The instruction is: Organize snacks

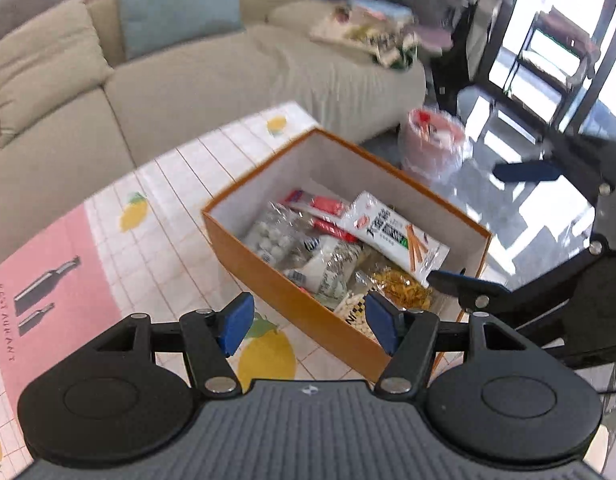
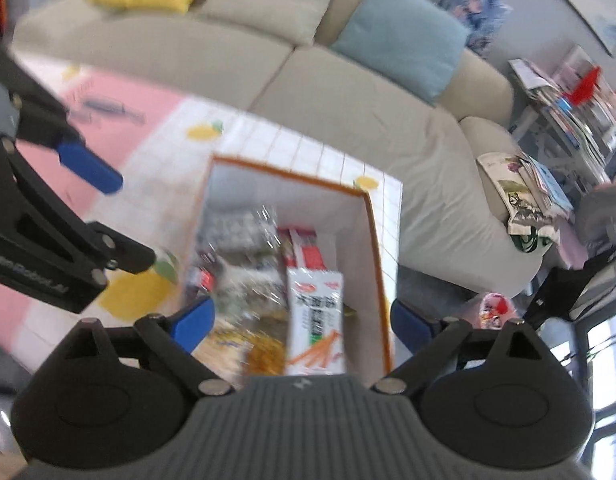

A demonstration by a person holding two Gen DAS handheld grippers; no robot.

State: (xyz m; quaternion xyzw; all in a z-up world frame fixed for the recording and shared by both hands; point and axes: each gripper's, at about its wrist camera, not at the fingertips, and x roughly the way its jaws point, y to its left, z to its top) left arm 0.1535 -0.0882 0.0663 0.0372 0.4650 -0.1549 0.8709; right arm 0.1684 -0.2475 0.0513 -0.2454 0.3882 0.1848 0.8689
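I see the orange box (image 1: 291, 292) open at the top, so I can come in from above, but snack packets (image 1: 328, 256) fill its floor; only the far end by the white inner wall shows bare room. The tablecloth (image 1: 163, 216) left of the box lies free. The sofa (image 1: 227, 80) closes the far side, and the right gripper (image 1: 504, 224) hangs over the box's right edge.

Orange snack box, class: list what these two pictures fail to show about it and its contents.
- Left wrist view: the left tongs cover the orange box's near corner.
- Right wrist view: motion blur smears the clear snack bags; labels unreadable.
- Both views: packets underneath are hidden by the top layer.
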